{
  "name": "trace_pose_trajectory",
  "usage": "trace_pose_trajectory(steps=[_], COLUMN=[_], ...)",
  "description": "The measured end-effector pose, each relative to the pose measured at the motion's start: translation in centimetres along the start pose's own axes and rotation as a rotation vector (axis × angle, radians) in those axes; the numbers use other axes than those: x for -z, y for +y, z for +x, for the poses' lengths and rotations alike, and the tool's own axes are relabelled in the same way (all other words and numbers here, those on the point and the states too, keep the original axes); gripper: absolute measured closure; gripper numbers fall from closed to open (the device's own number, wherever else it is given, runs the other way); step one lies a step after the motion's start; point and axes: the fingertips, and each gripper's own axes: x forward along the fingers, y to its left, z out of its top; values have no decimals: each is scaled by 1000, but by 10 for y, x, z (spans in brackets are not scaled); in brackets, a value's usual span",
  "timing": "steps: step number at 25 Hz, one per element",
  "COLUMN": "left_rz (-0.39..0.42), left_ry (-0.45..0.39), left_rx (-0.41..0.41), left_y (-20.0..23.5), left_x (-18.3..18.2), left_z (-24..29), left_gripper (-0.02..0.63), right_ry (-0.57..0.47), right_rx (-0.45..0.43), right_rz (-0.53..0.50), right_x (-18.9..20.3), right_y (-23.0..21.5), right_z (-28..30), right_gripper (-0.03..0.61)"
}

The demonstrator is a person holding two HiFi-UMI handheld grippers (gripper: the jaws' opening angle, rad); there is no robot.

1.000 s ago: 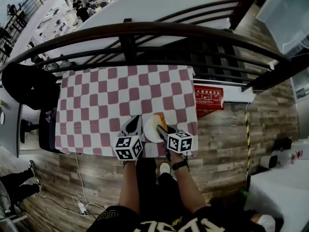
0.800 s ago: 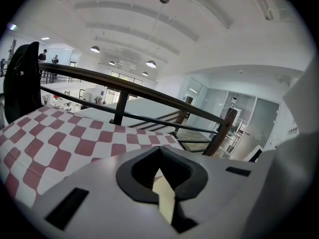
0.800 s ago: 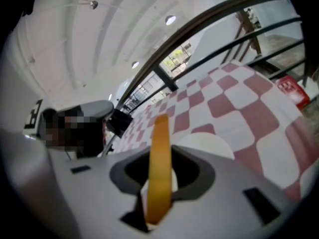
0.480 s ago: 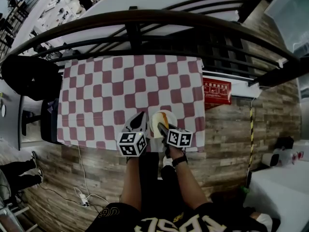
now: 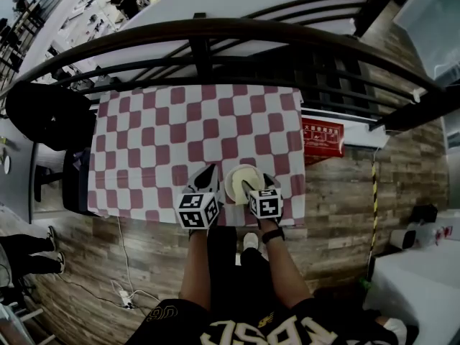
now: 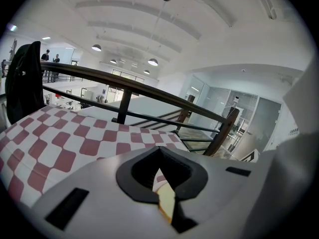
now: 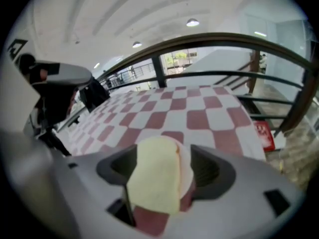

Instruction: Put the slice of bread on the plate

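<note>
A pale yellow bread slice (image 5: 243,177) lies on a white plate (image 5: 229,190) near the front edge of the red-and-white checked table (image 5: 158,135). My right gripper (image 5: 257,185) reaches over the plate. Its jaws are opening and stand wide on either side of the slice (image 7: 154,180), and the right pad is clear of the bread. A strip of the plate (image 7: 186,176) shows beside the slice. My left gripper (image 5: 205,175) hovers just left of the plate, its fingers drawn together. In the left gripper view only a thin sliver of bread (image 6: 167,203) shows between the pads of that gripper (image 6: 160,158).
A dark curved railing (image 5: 215,38) runs along the table's far side. A black chair with a dark cover (image 5: 47,117) stands at the left end. A red box (image 5: 322,136) lies on the wooden floor at the right, and cables (image 5: 122,300) lie on the floor at the lower left.
My right gripper came down onto the plate with the bread and its jaws spread apart. The slice, held on edge before, now lies on the plate. The left gripper stayed put.
</note>
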Motion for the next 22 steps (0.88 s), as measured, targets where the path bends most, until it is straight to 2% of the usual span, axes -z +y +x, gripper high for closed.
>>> trace_pose_trajectory(steps=[2,5,9,11,14,16,19,22], left_rz=[7,15,80,114,144,162,203,242], left_ry=[-11,-35,-92,-123,-173,-207,-255,-312], left_rx=[3,9,38,48,53,61,79,88], left_y=[-3,-9,-30,-42,-58,-69,-89,-108], left_x=[-9,-27,-69,-87,-110,-122,-140,-158], left_z=[1,0,3,0,-6,-11,-23,-41], left_gripper=[597,597,597,597,597,597,597,597], right_ry=[-32,-102,-262,-337,-458,-530,-631,-677], right_rx=[16,-6,-46,-51,-59,-67,-116,-155], right_rz=[-13,-14,-32,-79,-137,-167,-217,-248], right_x=[-14,-45,-114,-145,-185,-204,-221,-224], right_y=[-13,-17,-9,-2,12,21,37,47], right_z=[-9,-29,-63,-86,-126,-151,-187,-211], right_gripper=[250,252,262,317,463,524,563,565])
